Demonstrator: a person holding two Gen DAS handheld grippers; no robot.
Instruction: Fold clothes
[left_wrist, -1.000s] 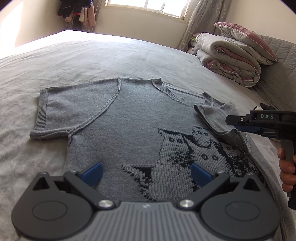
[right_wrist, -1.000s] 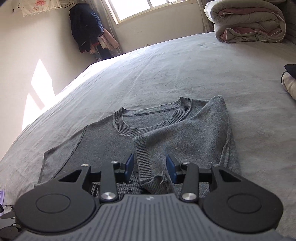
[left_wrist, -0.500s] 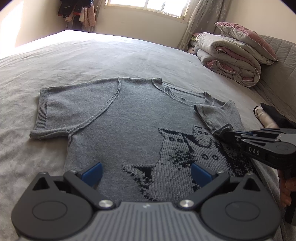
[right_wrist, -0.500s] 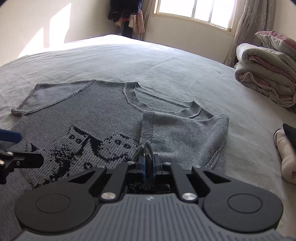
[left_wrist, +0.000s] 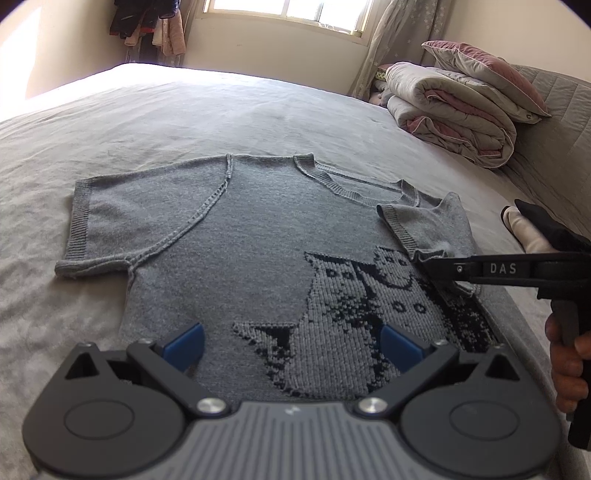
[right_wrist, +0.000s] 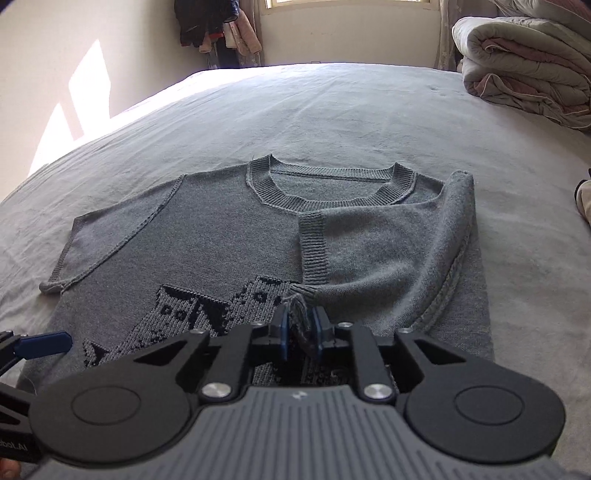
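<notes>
A grey knit short-sleeved sweater (left_wrist: 258, 229) (right_wrist: 207, 240) with a dark cat pattern lies flat on the bed. One sleeve (right_wrist: 384, 251) (left_wrist: 428, 225) is folded inward over the chest. My right gripper (right_wrist: 300, 330) (left_wrist: 424, 264) sits low at that sleeve's cuff corner. Its jaws are opening, and the frayed corner hangs loosely between the blue pads. My left gripper (left_wrist: 291, 343) hovers open over the lower front of the sweater with nothing between its fingers. One of its blue fingertips (right_wrist: 44, 341) shows at the left edge of the right wrist view.
The grey bedsheet (left_wrist: 184, 122) stretches around the sweater. Folded quilts (left_wrist: 454, 110) (right_wrist: 524, 74) and a pillow (left_wrist: 487, 70) are stacked at the far right. A black and cream item (left_wrist: 532, 229) lies right of the sweater. A hand (left_wrist: 565, 365) holds the right gripper.
The right gripper came down onto the folded sleeve's corner and clamped it half a second ago; now its pads have parted again. The left gripper has stayed still.
</notes>
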